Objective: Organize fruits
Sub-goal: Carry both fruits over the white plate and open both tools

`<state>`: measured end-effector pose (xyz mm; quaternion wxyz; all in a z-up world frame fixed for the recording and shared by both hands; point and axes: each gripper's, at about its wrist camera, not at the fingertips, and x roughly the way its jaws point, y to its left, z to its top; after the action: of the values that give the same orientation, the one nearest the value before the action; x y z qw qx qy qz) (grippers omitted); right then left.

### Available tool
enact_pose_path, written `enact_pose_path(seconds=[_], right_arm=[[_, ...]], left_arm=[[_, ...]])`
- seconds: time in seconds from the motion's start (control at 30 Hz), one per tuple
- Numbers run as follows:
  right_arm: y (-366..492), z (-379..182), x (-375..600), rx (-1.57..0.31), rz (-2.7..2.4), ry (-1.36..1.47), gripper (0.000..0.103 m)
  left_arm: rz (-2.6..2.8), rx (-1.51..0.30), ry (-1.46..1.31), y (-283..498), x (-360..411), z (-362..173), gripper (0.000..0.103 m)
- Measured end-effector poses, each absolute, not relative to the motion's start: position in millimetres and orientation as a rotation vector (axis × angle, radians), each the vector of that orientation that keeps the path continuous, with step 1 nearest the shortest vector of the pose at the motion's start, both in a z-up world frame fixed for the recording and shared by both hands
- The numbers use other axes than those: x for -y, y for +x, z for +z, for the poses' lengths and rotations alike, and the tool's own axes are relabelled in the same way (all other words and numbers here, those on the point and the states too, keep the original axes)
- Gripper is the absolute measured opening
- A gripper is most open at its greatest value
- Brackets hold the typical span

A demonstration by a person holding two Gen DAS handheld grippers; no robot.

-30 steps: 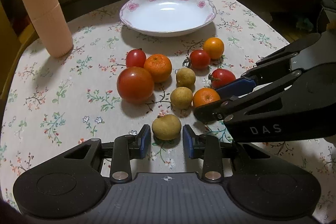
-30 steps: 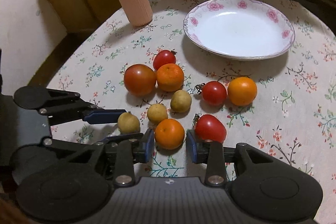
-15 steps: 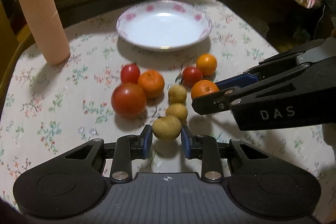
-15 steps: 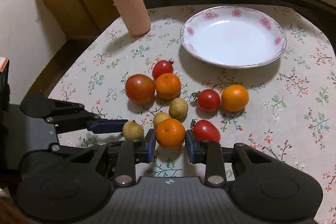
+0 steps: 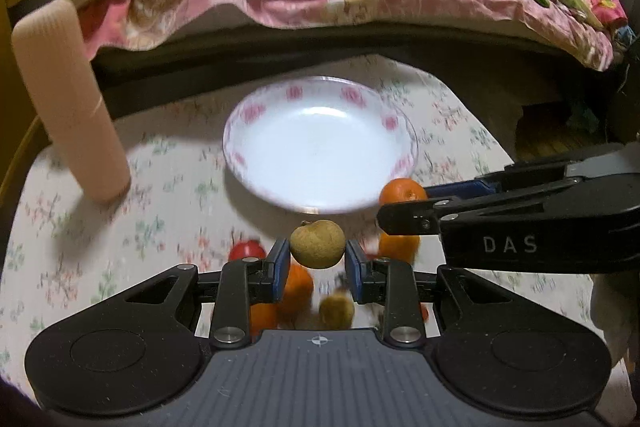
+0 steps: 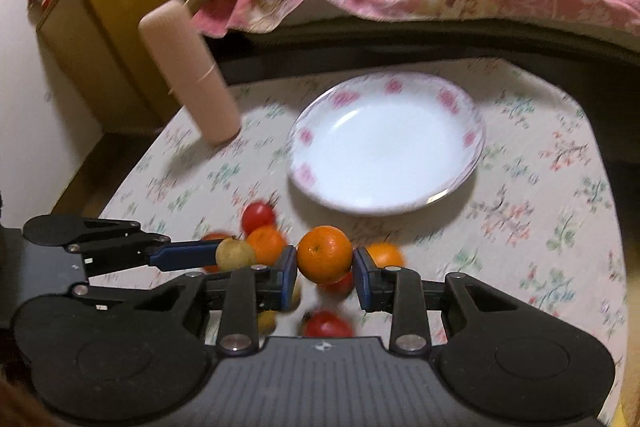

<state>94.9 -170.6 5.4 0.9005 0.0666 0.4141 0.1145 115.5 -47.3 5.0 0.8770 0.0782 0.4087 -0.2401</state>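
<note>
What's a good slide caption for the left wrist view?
Left gripper lifts a tan fruit toward the floral plate.

Warm, yellowish indoor light in both views, kind of dim overall. The white plate (image 5: 320, 147) is the brightest spot and nearly blown out, with a streak of glare on its inner wall in the right wrist view. It drops a soft shadow toward the camera, and the pink cylinder (image 5: 68, 103) throws one onto the worktop (image 5: 168, 187) beside its base.

Lots of motion blur: the cloth's flower print is smeared and the loose fruit on the worktop is mush. The left tongs (image 5: 318, 263) and right tongs (image 6: 325, 267) stay sharp, same for the fruit clamped in each. Heavy fisheye bending, dark vignetted corners.
</note>
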Motion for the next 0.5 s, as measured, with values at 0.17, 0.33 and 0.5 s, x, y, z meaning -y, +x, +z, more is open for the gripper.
enact_pose_path(seconds=[0.17,0.33,0.5], right_arm=[[112.2,8.4,183.2,-0.841,0.209,0.165,0.033],[125.6,5.5,190.3,-0.839,0.192,0.164,0.033],[137.8,-1.9,198.6,-0.855,0.171,0.164,0.033]], left_arm=[[-0.488,-0.853,0.163,129.0,55.9,1.2,0.038],[-0.488,-0.862,0.17,142.0,63.7,-6.0,0.038],[-0.48,-0.866,0.169,153.6,69.0,-13.2,0.038]])
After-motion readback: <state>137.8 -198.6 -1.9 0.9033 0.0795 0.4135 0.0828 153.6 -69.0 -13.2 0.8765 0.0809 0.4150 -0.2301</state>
